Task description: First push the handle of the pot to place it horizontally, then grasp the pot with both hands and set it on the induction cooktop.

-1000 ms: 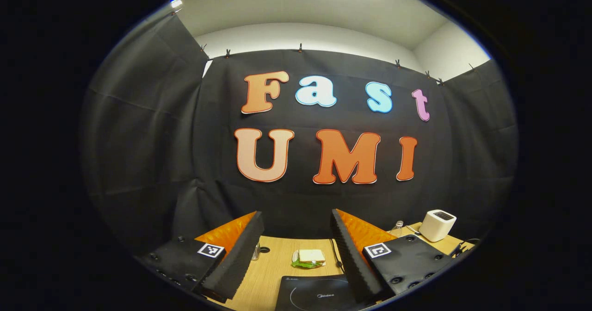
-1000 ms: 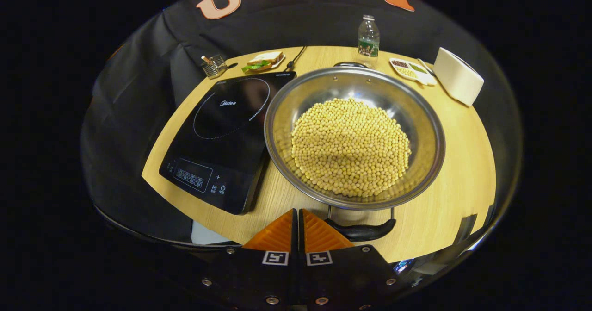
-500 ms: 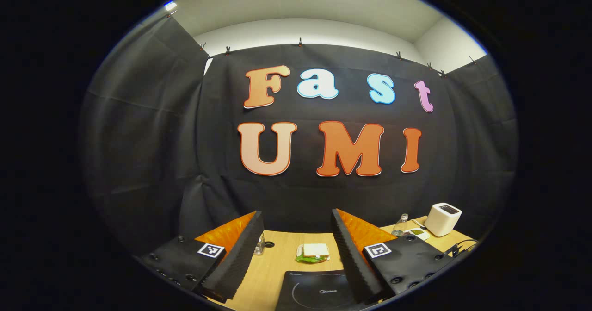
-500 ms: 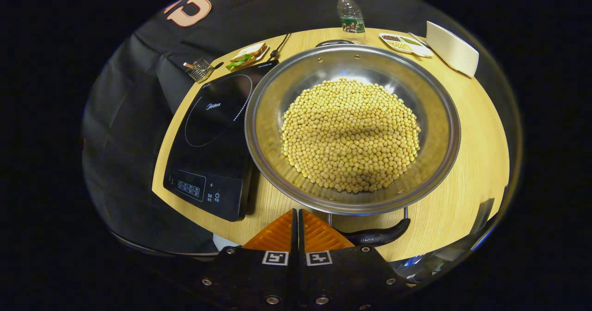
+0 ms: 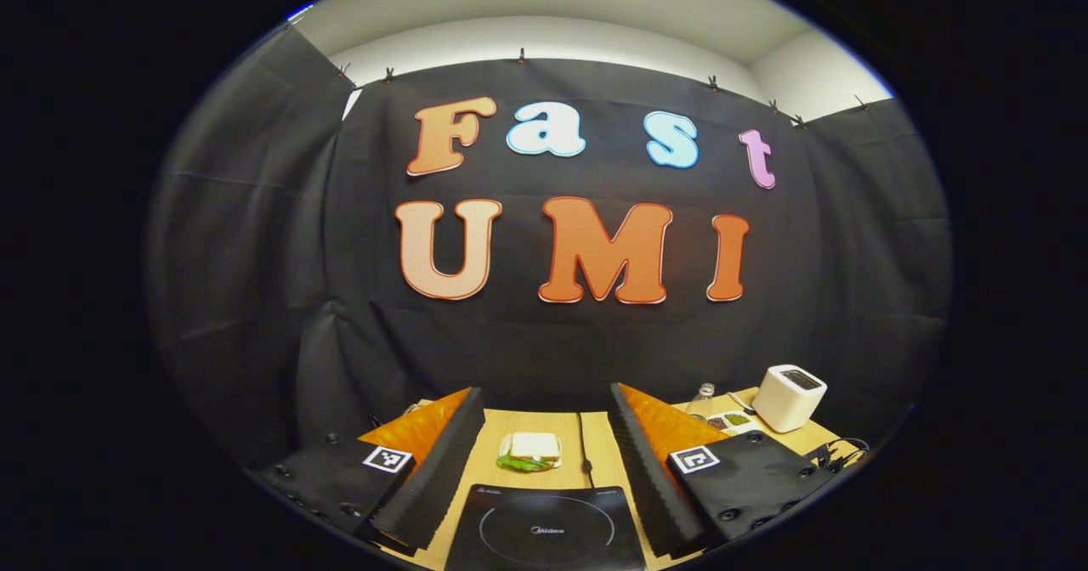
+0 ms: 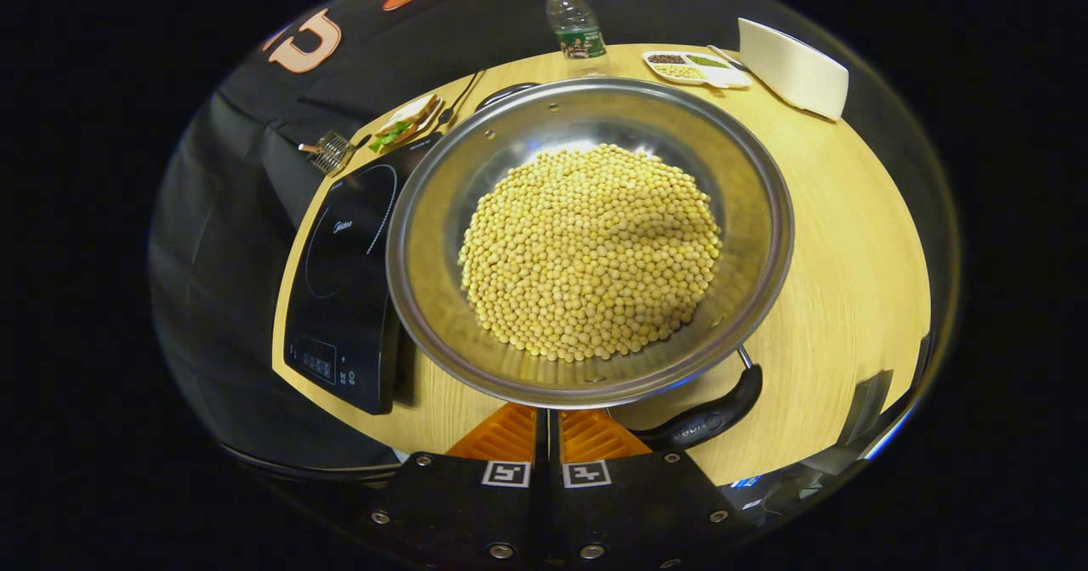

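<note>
Right gripper [image 6: 548, 418] clenched empty, fingers together at the pot [image 6: 589, 235] handle [image 6: 710, 414] to push it. Pot on bench [image 6: 850, 240] just beside cooktop [image 6: 340, 291]. Left gripper [image 5: 544, 469] released, waiting above cooktop.

One pot [image 6: 748, 172] of beans [image 6: 591, 252]; one induction cooktop [image 6: 340, 291]; one water bottle [image 6: 576, 23]; one sandwich [image 6: 406, 121]; one white box [image 6: 792, 68]; one divided dish [image 6: 693, 67]; one wire holder [image 6: 327, 153]; one bench [image 6: 858, 240].

left gripper [image 5: 544, 469] — jaws wide apart | right gripper [image 6: 546, 422] — jaws closed together
</note>
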Motion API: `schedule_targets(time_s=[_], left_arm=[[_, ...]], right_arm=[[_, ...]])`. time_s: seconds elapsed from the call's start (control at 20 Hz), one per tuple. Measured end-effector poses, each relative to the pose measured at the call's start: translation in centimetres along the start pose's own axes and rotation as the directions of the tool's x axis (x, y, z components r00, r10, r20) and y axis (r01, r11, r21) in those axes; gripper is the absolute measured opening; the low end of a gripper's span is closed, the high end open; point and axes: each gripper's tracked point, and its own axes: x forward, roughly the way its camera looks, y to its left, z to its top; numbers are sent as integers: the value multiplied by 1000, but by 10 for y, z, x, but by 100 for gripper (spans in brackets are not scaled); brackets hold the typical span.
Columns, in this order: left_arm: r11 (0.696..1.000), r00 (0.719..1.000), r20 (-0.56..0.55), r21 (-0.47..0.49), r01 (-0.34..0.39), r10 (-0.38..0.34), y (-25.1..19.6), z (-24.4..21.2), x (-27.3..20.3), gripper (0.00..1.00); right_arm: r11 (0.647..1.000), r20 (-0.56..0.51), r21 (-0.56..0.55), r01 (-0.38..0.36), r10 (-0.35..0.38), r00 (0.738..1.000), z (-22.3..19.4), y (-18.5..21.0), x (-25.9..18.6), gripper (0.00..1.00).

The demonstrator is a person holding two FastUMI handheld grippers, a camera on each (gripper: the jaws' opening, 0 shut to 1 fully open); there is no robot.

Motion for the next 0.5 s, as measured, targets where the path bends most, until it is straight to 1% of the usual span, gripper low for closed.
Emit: schedule_targets(time_s=[0.05,0.1,0.15,0.3,0.4,0.45,0.5], left_arm=[[1000,1000,-7,0,11,-11,-11,0,4,95],[1000,1000,-12,0,23,-23,-22,-1,8,98],[999,999,-17,1,33,-33,-32,-1,12,95],[997,997,-37,21,69,-68,-62,-5,19,95],[996,997,-45,47,72,-70,-71,-6,20,95],[996,997,-45,55,68,-66,-73,-6,21,95],[996,997,-45,61,65,-62,-75,-7,19,98]], right_arm=[[1000,-5,2,11,-11,1000,1,-9,0,0],[1000,-3,4,24,-24,1000,3,-18,0,0],[999,-5,6,35,-35,999,6,-27,-1,0],[999,-17,13,52,-52,999,14,-52,-2,0],[998,-30,1,66,-66,997,20,-68,-2,0],[996,-35,-11,86,-87,996,23,-78,-1,0],[993,-42,-24,118,-119,992,26,-92,1,0]])
